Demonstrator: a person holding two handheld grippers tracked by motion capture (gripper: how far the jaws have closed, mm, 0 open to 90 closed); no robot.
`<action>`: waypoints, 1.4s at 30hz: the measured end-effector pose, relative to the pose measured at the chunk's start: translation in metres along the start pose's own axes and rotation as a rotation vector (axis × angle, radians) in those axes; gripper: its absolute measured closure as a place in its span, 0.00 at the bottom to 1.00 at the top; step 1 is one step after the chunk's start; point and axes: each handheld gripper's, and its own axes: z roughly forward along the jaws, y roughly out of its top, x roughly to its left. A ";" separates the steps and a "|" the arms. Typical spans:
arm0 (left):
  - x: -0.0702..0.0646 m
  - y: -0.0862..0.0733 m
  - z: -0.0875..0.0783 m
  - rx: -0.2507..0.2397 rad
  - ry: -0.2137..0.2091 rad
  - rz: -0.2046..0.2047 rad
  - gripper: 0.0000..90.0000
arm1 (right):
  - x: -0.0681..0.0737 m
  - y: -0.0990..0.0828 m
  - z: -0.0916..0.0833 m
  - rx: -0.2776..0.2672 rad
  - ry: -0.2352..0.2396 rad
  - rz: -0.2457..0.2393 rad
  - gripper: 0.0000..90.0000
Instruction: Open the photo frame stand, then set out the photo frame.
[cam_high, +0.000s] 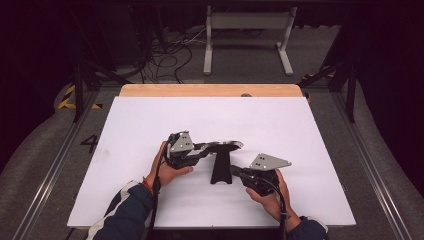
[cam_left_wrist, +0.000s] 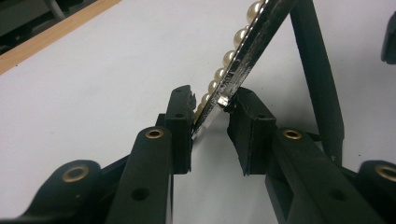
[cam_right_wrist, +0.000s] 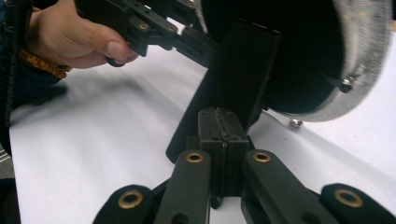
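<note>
A round frame (cam_high: 226, 145) with a pearl-trimmed silver rim (cam_left_wrist: 243, 44) leans on a black stand (cam_high: 220, 171) in the middle of the white board. My left gripper (cam_high: 201, 148) is shut on the frame's left edge; in the left gripper view the pads (cam_left_wrist: 181, 116) clamp the thin rim, and the stand's leg (cam_left_wrist: 320, 84) rises behind. My right gripper (cam_high: 235, 172) is at the right of the stand's foot. Its pads (cam_right_wrist: 223, 126) are pressed together with nothing between them, just in front of the stand (cam_right_wrist: 236, 70); whether they touch it I cannot tell. The frame's back (cam_right_wrist: 369, 70) looms above.
The white board (cam_high: 150, 120) covers the table, with a wooden strip (cam_high: 210, 90) along the far edge. Beyond it are floor cables (cam_high: 165, 55) and a white stand frame (cam_high: 248, 30). Metal rails (cam_high: 372, 170) run along both sides.
</note>
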 end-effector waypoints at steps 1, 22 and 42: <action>0.001 0.000 0.001 0.002 -0.004 -0.003 0.78 | 0.003 0.001 0.002 -0.002 0.000 -0.007 1.00; 0.001 -0.003 0.014 0.025 0.002 -0.010 0.77 | 0.053 -0.001 0.056 0.002 -0.142 -0.010 1.00; -0.006 -0.004 0.009 0.054 0.038 0.018 0.81 | 0.059 -0.004 0.075 0.074 -0.199 -0.003 1.00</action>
